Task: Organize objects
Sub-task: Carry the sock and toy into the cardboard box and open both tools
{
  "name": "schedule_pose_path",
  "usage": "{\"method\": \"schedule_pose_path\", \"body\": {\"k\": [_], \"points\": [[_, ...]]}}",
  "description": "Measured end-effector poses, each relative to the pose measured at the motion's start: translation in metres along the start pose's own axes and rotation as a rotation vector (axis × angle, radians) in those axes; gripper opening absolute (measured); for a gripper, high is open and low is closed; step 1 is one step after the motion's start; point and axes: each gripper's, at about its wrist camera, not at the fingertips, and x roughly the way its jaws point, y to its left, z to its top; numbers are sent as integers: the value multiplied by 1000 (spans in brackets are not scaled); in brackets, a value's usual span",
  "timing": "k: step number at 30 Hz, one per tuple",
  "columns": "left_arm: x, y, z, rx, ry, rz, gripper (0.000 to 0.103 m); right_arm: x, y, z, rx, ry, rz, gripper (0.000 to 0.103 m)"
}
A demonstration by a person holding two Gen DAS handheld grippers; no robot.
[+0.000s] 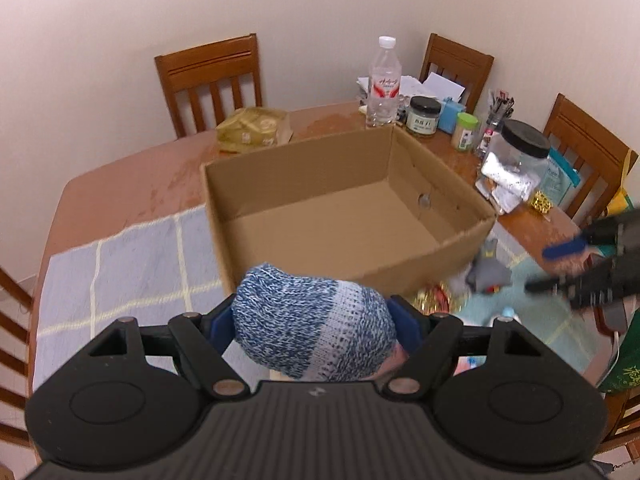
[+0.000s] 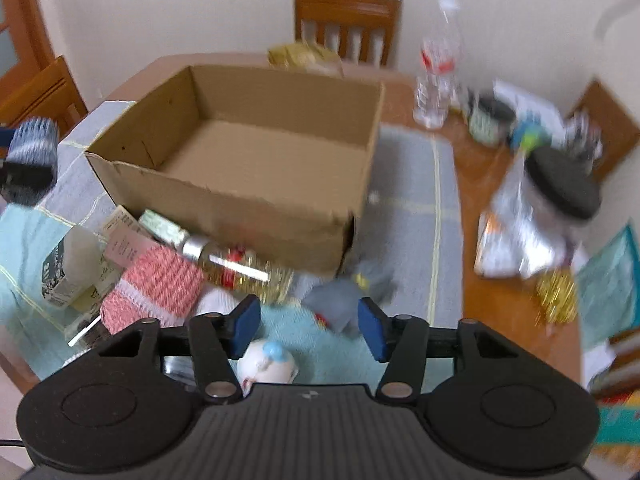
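Blue knitted roll point(image 1: 312, 324) clamped in left tongs point(image 1: 316, 326) before cardboard box point(image 1: 424, 264).

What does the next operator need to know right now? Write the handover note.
Left gripper: shut on the blue knitted item, held in front of the cardboard box.
Right gripper: open, nothing between the pads.
Box: nothing visible inside.
Left to do, lying in front of the box: pink knitted item, clear bottle, grey soft toy, white figurine, small packages.
Likely next: drop the blue knit into the box.
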Motion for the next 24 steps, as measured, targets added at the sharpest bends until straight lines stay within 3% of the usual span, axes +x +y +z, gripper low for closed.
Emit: {"method": "schedule_pose_path", "body": {"k": [9,14,20,24], "points": [[18,-6,32,28,1,-10,77,50,6,-34,65,91,64,69],[20,-5,40,38,-2,-5,77,69,11,-39,59,128,85,51],[28,5,50,17,0,-4,77,59,13,-35,36,134,63,50],[36,12,58,0,-2,2,77,32,12,-15,12,93,58,50]]}}
